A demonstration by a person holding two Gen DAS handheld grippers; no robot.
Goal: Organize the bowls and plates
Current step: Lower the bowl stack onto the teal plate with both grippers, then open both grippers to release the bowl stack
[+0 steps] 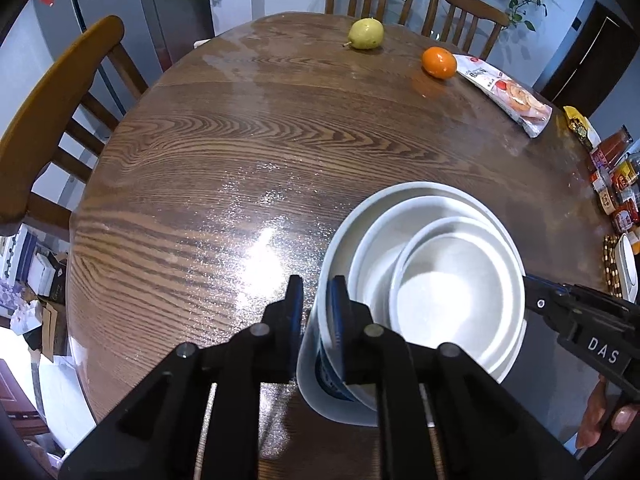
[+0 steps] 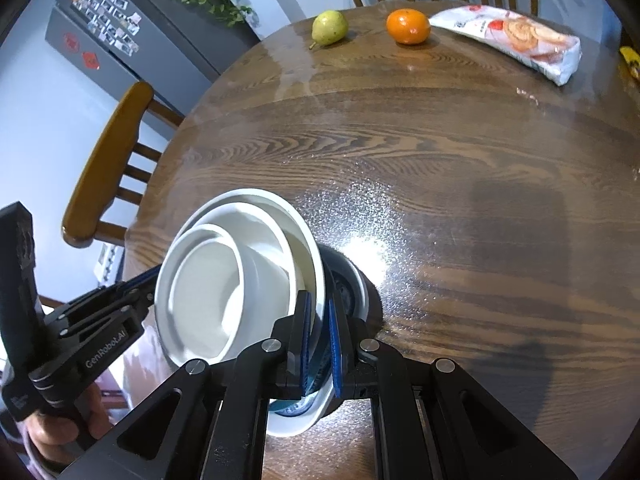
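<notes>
Left wrist view: both grippers [image 1: 316, 300] [image 2: 320, 320] pinching opposite rims of nested bowls [image 1: 432, 264] [image 2: 240, 272]; best kept level, lowered gently onto table [image 1: 240, 140].

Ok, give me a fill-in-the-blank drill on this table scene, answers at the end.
1. Both grippers, left gripper and right gripper, clamp the rim of the outermost ____ bowl.
2. Inside the large bowl sit ____ smaller dishes.
3. On the wooden table, the fruit between the pear and the snack packet is an ____.

Missing words: white; two; orange
</notes>
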